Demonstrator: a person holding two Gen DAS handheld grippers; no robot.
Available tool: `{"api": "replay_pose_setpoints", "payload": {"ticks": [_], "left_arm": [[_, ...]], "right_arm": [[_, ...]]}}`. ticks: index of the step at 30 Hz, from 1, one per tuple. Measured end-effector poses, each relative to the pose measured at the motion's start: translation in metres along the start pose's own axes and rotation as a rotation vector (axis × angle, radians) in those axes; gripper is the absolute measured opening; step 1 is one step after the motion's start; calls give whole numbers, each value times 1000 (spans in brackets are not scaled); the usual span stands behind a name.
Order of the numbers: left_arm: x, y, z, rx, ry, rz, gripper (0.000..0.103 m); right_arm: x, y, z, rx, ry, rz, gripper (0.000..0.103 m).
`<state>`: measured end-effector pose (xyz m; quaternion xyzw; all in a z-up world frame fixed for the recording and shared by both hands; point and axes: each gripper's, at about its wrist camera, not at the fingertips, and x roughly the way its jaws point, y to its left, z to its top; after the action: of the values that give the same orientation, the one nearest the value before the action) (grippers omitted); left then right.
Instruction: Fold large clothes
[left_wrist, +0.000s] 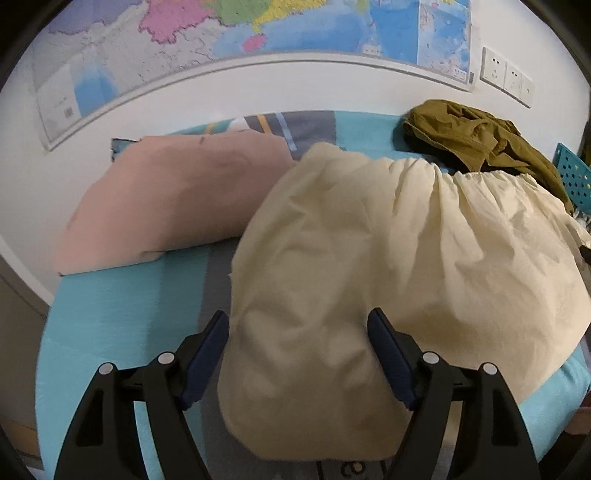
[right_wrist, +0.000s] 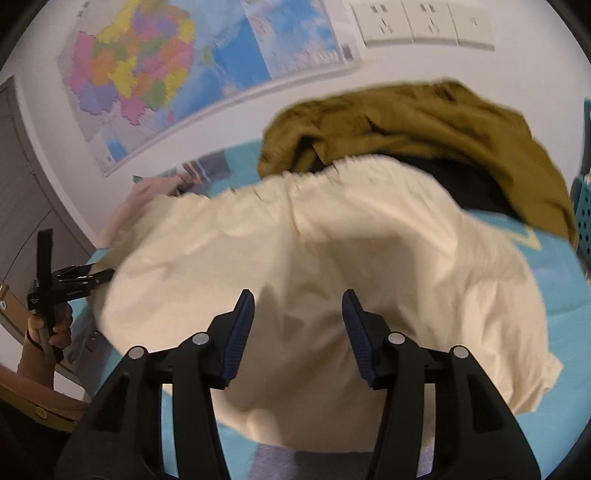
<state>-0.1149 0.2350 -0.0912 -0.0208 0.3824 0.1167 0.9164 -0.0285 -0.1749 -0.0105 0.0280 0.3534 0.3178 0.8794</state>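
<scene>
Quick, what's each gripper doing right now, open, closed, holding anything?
Left gripper: open, fingers either side of the cream garment, not clamped on it.
Right gripper: open, holding nothing, above the same garment.

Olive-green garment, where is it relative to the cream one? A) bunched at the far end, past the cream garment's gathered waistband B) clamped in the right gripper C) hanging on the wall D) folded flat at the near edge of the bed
A: the olive-green garment lies crumpled beyond the gathered waistband of the cream garment, near the wall; neither gripper holds it.
</scene>
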Motion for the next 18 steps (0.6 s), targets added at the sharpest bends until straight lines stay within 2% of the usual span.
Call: {"api": "replay_pose_setpoints", "payload": {"ticks": [4, 7, 13, 15, 18], "left_arm": [[-12, -5, -2, 2, -24, 6, 75], [-16, -12, -4, 17, -29, 4, 75], [-15, -17, -13, 23, -19, 3, 75], [-10, -16, -16, 17, -7, 10, 75], [-8, -11, -20, -8, -3, -6, 76]], "right_arm": [[-13, 27, 7, -70, -49, 49, 52], [-11, 51, 8, -133, -41, 102, 54], [11, 90, -6, -208, 27, 183, 53], [31, 97, -14, -220, 89, 169, 55], [48, 99, -26, -224, 120, 137, 56]]}}
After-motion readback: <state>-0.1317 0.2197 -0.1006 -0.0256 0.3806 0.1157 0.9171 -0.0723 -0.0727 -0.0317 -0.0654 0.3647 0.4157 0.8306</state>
